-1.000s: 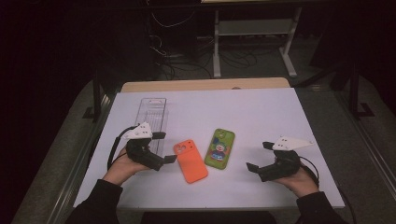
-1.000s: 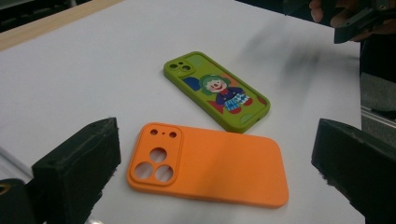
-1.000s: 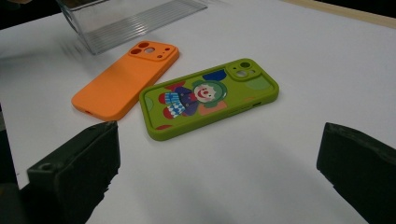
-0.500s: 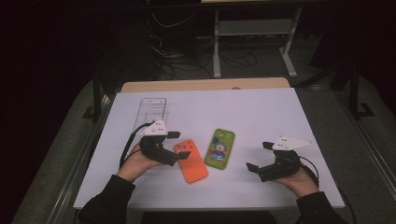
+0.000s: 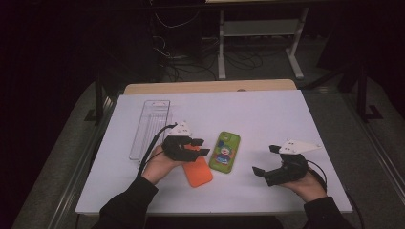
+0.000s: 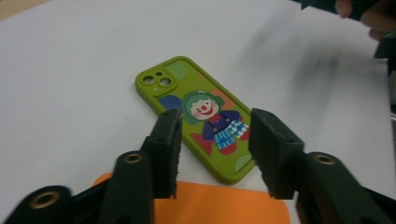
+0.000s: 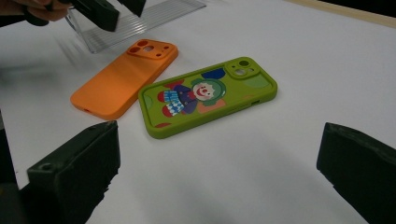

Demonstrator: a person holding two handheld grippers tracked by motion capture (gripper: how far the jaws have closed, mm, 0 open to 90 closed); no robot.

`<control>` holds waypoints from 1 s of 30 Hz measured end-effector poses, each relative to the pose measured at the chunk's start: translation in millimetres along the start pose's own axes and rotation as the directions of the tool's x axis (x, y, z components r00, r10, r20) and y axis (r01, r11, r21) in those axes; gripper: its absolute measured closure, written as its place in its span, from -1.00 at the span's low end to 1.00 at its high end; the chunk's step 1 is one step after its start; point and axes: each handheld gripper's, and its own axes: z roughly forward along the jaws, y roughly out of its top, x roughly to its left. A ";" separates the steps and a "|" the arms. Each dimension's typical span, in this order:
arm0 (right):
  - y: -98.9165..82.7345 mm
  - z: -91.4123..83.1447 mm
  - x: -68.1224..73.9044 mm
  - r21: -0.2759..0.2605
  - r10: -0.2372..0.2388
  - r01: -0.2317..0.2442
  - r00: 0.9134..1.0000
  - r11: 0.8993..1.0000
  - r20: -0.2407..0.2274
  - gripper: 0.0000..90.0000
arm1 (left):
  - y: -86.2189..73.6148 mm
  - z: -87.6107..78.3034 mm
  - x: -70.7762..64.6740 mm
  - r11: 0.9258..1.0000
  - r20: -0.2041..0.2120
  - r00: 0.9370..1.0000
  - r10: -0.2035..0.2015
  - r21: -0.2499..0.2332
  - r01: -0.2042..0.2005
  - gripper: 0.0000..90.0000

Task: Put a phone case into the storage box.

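Currently, step: your left gripper [image 5: 193, 147] hovers over the camera end of the orange phone case [image 5: 197, 172], approach stage.
Left jaws: just been closing, part-open, nothing between them.
Right gripper [image 5: 266, 161]: jaws wide, empty, resting aside.
Case position: flat on the white table [image 5: 267, 114], just beside the green clown case [image 5: 226, 151].
Next move: lower, straddle the case's edges, then clamp.

There are no words, numbers or brand names to read anywhere. The green phone case [image 6: 202, 117] has a clown picture on it, but no letters. The orange phone case [image 7: 123, 76], just beside the green one, is plain. The clear tray [image 5: 149, 128], on the far side of the orange case from the green one, has no label.
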 end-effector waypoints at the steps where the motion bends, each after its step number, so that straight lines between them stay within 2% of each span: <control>1: 0.0 0.0 0.0 0.000 0.000 0.000 1.000 1.000 0.000 -1.00 | 0.1 3.8 -1.3 1.000 -0.005 1.000 -0.002 0.012 0.002 0.27; 3: -0.1 -0.1 -0.1 0.000 0.000 0.000 1.000 1.000 -0.003 -1.00 | -1.0 14.3 -1.6 0.999 -0.023 1.000 0.003 0.049 -0.002 0.47; 5: 0.0 -0.2 -0.4 -0.001 0.000 0.000 1.000 1.000 -0.004 -1.00 | -1.4 17.7 -0.2 0.998 -0.027 1.000 0.010 0.063 -0.009 0.65; 6: 0.0 -0.2 -0.4 -0.001 -0.001 0.001 1.000 1.000 -0.005 -1.00 | -2.5 23.0 -0.7 0.998 -0.023 1.000 -0.013 0.067 0.014 0.70; 7: 0.0 -0.2 -0.5 -0.001 -0.001 0.001 1.000 1.000 -0.005 -1.00 | -2.5 23.0 -0.7 0.998 -0.023 1.000 -0.013 0.067 0.014 0.76; 8: 0.0 -0.2 -0.5 -0.001 -0.001 0.001 1.000 1.000 -0.006 -1.00 | -2.8 26.6 0.8 0.996 -0.026 1.000 0.003 0.084 -0.001 0.81; 10: 0.0 -0.2 -0.5 -0.001 -0.001 0.001 1.000 1.000 -0.007 -1.00 | -3.5 29.1 0.6 0.996 -0.025 1.000 -0.006 0.084 0.008 0.87; 12: 0.0 -0.3 -0.4 0.000 -0.002 0.002 1.000 1.000 -0.008 -1.00 | -4.9 32.2 1.2 0.994 -0.028 1.000 0.005 0.113 -0.001 0.98; 13: 0.0 -0.3 -0.3 0.000 -0.002 0.002 1.000 1.000 -0.008 -1.00 | -5.5 33.3 1.4 0.992 -0.022 1.000 0.004 0.123 -0.001 0.99; 14: -0.1 -0.3 -0.2 0.000 -0.002 0.002 1.000 1.000 -0.008 -1.00 | -6.3 35.3 -0.1 0.993 -0.025 1.000 -0.015 0.121 0.018 0.99; 15: -0.1 -0.3 -0.2 0.001 -0.002 0.002 1.000 1.000 -0.009 -1.00 | -7.0 37.1 -0.1 0.992 -0.023 1.000 -0.013 0.125 0.016 0.99; 16: -0.1 -0.3 -0.2 0.001 -0.002 0.002 1.000 1.000 -0.009 -1.00 | -7.4 37.5 0.8 0.989 -0.025 1.000 0.008 0.146 -0.004 0.99; 17: -0.1 -0.3 -0.3 0.001 -0.002 0.002 1.000 1.000 -0.008 -1.00 | -8.6 40.3 -1.5 0.990 -0.028 0.999 -0.019 0.141 0.023 0.99; 18: -0.1 -0.3 -0.3 0.001 -0.002 0.002 1.000 1.000 -0.008 -1.00 | -9.3 41.1 -1.1 0.988 -0.031 1.000 -0.007 0.154 0.011 0.99; 19: 0.0 -0.4 -0.2 0.001 -0.001 0.001 1.000 1.000 -0.008 -1.00 | -10.5 44.2 -2.3 0.990 -0.034 0.999 -0.015 0.141 0.020 0.99; 20: 0.0 -0.5 -0.1 0.001 -0.001 0.001 1.000 1.000 -0.008 -1.00 | -11.1 44.0 -0.7 0.984 -0.032 0.999 0.014 0.178 -0.008 0.99; 21: 0.0 -0.6 0.0 0.002 -0.001 0.001 1.000 1.000 -0.006 -1.00 | -12.7 46.9 -2.3 0.986 -0.041 0.999 -0.011 0.166 0.017 0.99; 22: 0.0 -0.6 0.0 0.002 -0.001 0.001 1.000 1.000 -0.006 -1.00 | -13.7 48.5 -2.5 0.987 -0.039 0.999 -0.019 0.161 0.025 0.99; 23: 0.0 -0.7 0.1 0.002 0.000 0.000 1.000 1.000 -0.006 -1.00 | -14.1 47.8 -0.6 0.981 -0.041 0.999 0.004 0.192 0.004 0.99; 25: 0.0 -0.8 0.3 0.001 0.002 -0.002 1.000 1.000 -0.006 -1.00 | -16.5 50.8 -1.2 0.983 -0.048 0.999 -0.025 0.179 0.033 0.99; 28: 0.1 -1.2 -0.1 -0.001 0.004 -0.004 1.000 1.000 -0.007 -1.00 | -18.6 53.2 0.3 0.981 -0.053 0.998 -0.016 0.194 0.026 0.99; 30: 0.0 -1.1 -0.5 0.000 0.002 -0.002 1.000 1.000 -0.005 -1.00 | -19.6 54.5 -0.2 0.980 -0.060 0.998 -0.025 0.194 0.036 0.99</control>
